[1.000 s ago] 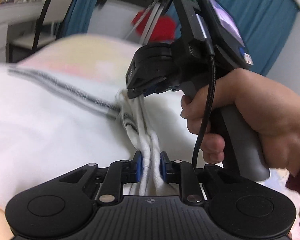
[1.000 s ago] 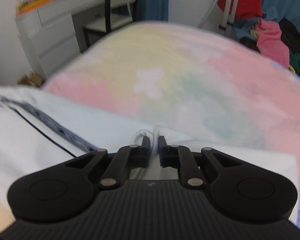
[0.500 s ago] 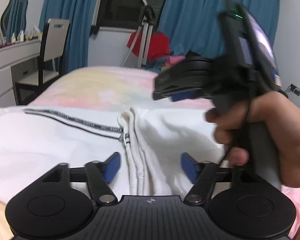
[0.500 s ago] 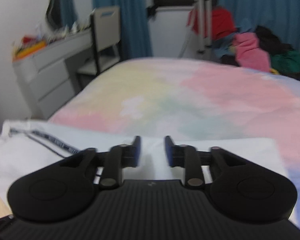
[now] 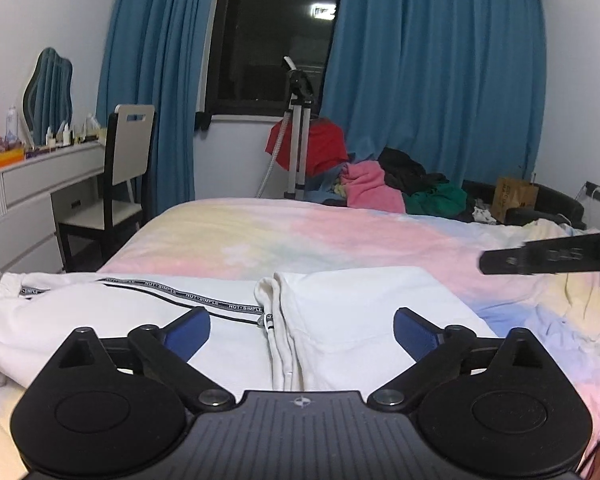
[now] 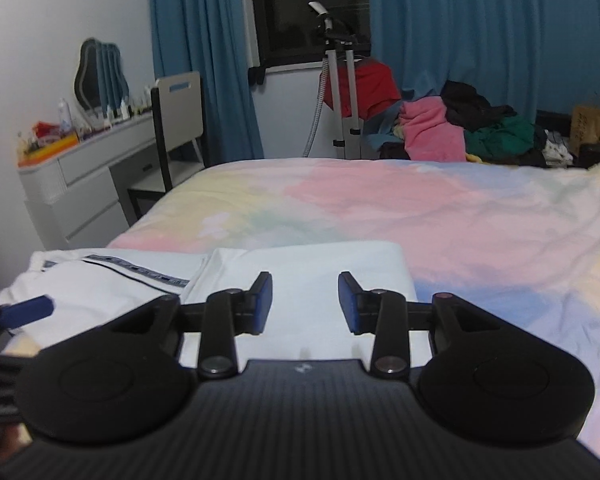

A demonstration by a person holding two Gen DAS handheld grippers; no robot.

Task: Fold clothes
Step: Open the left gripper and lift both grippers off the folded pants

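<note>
Lying flat: soft white garment (image 5: 339,304), ribbed hem | bed (image 5: 339,236): pastel | left gripper (image 5: 301,330), right gripper (image 6: 304,300): fingers spread, empty

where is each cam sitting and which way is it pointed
Left wrist: sits on the left claw, over the white garment, facing across the bed to the window; own open fingers and the right claw's tip show.
Right wrist: sits on the right claw, same heading; own open fingers and a blue left-claw pad show.
Shared: garment, bed, chair, clothes pile.
</note>
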